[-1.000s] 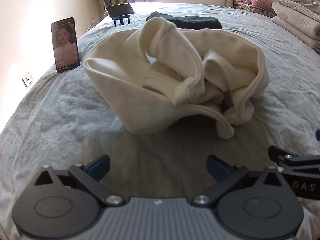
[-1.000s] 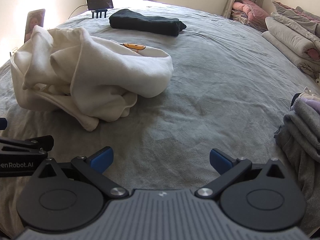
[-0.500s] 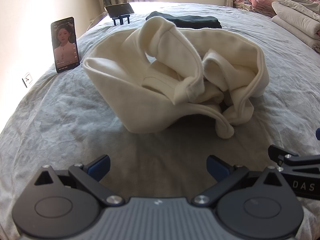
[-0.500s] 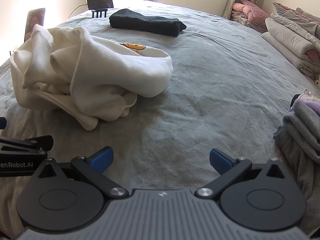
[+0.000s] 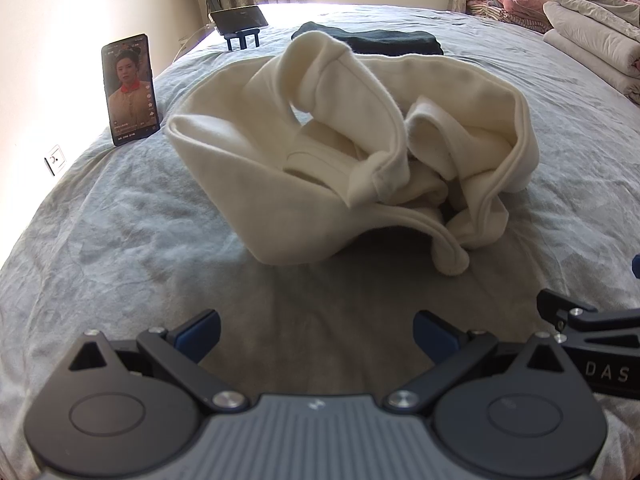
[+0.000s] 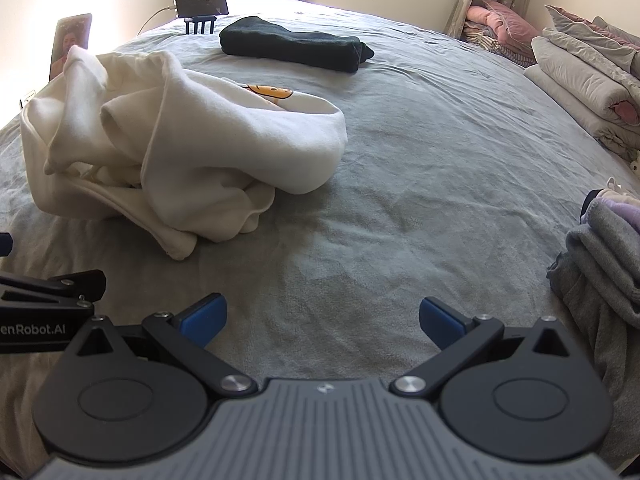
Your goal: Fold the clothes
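A crumpled cream sweatshirt [image 5: 348, 152] lies in a heap on the grey bedspread [image 5: 120, 248], straight ahead in the left wrist view. In the right wrist view the same sweatshirt [image 6: 180, 140] sits to the left, with a yellow print showing on its far side. My left gripper [image 5: 316, 330] is open over bare bedspread, short of the garment's near hem. My right gripper [image 6: 322, 316] is also open, holding nothing, to the right of the heap. Each gripper's body shows at the edge of the other's view.
A folded dark garment [image 6: 292, 44] lies further back. Two phones stand at the left, one upright [image 5: 130, 88], one on a blue stand [image 5: 240, 20]. Folded quilts [image 6: 580, 80] are stacked at the right, and a pile of grey clothes [image 6: 600, 248] lies near the right gripper.
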{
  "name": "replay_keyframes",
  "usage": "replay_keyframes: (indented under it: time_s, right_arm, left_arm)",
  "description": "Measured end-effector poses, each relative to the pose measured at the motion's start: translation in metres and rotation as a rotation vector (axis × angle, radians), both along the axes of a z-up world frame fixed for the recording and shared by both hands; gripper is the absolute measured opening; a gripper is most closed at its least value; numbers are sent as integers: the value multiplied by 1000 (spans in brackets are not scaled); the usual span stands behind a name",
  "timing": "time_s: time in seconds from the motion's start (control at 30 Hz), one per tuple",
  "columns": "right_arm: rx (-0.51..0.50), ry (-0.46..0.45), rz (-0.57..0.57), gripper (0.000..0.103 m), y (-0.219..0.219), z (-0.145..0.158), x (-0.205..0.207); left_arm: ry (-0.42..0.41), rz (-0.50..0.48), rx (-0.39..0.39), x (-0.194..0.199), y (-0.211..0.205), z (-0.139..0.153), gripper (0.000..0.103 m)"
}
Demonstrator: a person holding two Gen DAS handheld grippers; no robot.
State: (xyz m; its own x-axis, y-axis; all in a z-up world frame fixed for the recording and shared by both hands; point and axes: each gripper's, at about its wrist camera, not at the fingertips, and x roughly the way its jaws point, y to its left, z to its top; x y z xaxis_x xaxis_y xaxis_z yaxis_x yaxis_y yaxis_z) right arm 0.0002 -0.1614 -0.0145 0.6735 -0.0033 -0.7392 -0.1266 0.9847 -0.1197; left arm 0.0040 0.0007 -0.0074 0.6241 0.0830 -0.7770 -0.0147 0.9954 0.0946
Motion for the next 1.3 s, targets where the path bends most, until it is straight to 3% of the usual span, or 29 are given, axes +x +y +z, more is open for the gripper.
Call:
replay_keyframes:
  time_s: [0.8,1.3]
  right_arm:
    - [-8,-3,3,103,3,0,1]
    - [99,-61,-4,103,0,30,11]
  left_arm:
    - [1,4,2,0,0,0,103]
    - [-53,70,-99,5,36,22,103]
